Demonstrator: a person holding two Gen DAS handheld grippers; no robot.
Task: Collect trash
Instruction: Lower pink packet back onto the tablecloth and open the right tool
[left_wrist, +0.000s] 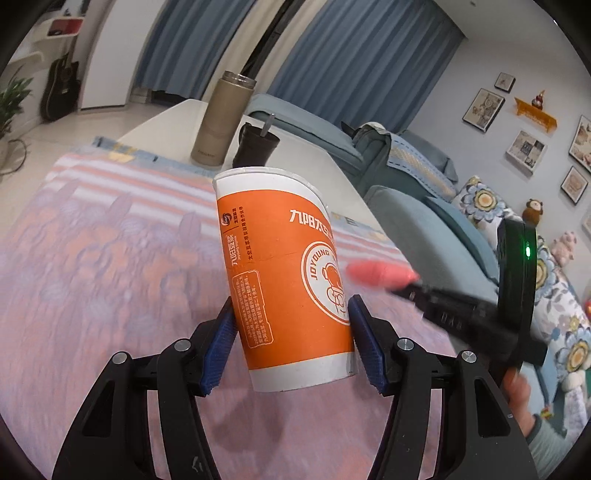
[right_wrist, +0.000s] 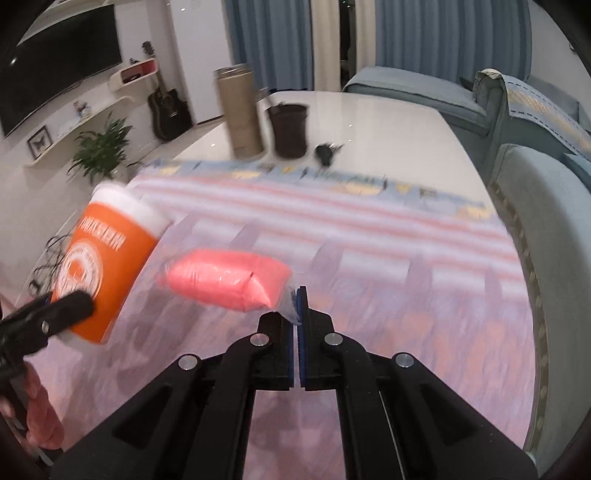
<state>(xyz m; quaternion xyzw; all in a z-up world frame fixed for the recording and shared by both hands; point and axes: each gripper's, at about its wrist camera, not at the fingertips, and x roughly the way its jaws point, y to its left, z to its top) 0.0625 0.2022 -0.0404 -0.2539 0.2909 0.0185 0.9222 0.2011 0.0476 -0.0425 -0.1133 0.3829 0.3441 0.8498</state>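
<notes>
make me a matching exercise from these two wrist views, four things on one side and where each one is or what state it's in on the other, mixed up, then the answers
Things:
1. orange paper cup
2. pink packet
3. tan flask
4. dark cup

States:
A. standing on the bare white table, a utensil sticking out of it
B. clamped between the blue pads of the left gripper
C. pinched by its clear end in the right gripper
D. tallest thing standing beyond the striped cloth

Pairs: 1-B, 2-C, 3-D, 4-A

Soft, even indoor light, faintly dim. Motion blur smears the pink packet (right_wrist: 225, 282) and the striped cloth (right_wrist: 369, 236); glare sheens the white tabletop (right_wrist: 388, 118); fisheye bends and darkens the edges.
</notes>
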